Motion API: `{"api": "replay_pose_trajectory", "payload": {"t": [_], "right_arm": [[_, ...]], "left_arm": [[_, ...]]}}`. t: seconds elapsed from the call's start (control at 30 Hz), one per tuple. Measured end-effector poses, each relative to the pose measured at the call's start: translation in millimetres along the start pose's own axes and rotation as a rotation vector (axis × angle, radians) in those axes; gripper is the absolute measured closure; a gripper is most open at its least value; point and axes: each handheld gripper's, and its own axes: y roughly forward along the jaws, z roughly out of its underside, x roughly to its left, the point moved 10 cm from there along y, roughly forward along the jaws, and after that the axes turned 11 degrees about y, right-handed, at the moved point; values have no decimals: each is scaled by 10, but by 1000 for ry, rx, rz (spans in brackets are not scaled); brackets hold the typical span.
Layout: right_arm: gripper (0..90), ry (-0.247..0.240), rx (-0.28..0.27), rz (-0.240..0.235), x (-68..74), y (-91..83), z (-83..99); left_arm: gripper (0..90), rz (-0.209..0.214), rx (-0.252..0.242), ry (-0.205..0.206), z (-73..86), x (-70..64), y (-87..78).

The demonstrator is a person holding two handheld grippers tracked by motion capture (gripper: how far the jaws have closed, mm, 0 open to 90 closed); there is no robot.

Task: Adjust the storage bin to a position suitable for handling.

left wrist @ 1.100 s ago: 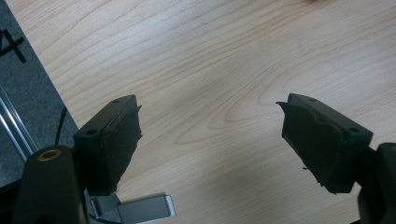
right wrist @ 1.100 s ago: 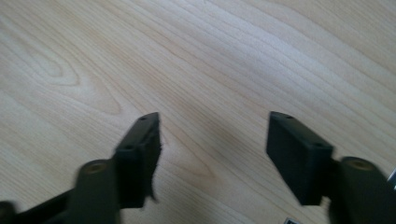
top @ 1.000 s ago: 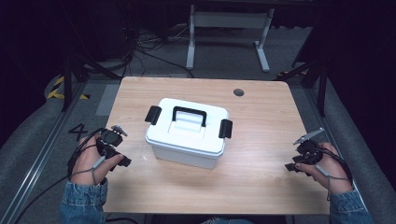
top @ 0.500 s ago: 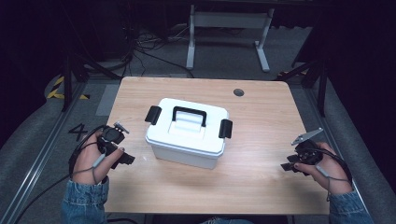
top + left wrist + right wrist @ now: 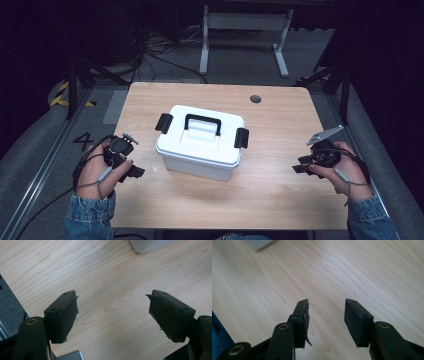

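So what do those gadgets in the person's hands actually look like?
Each hand holds a black two-jaw gripper: left gripper, right gripper. The jaws carry flat black pads. A cable trails from the left; a grey three-cornered plate tops the right. Denim sleeves.

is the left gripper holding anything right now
No, in the left gripper view the left gripper has its jaws spread wide with just bare wooden table between them.

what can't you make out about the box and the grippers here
- Inside of the white box: hidden by its shut lid, high view.
- Most of the box in both gripper views: cut off by the top edge.
- Left gripper and right gripper jaws: too small to judge in the high view.
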Motion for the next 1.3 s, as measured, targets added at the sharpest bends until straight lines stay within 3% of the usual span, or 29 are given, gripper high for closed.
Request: {"api": "replay_pose_trajectory", "payload": {"t": [0.1, 0.17, 0.27, 0.43, 0.6, 0.9, 1.1, 1.3], "right_arm": [[553, -22, -30, -86, 182, -41, -145], [554, -48, -45, -115, 282, -79, -247], [553, -85, -52, -89, 351, -110, -388], [546, -128, -51, -84, 486, -125, -581], [541, -169, -66, -119, 657, -171, -772], [531, -260, -73, -127, 968, -185, -1159], [529, -289, -69, -141, 1127, -107, -1373], [518, -293, -79, -172, 1245, -31, -1601]], "left_arm": [[236, 1, -3, 1, -3, -13, -3], [235, 2, -9, 3, -10, -21, 3], [234, 2, -9, 10, -12, -23, 1], [233, 4, -9, 13, -11, -24, 3], [231, 4, -7, 8, -5, -13, 16], [229, -1, -3, 21, -1, 10, 17], [229, 15, -2, 3, 4, -4, 20], [221, 2, -5, -9, -2, 63, 9]]}}
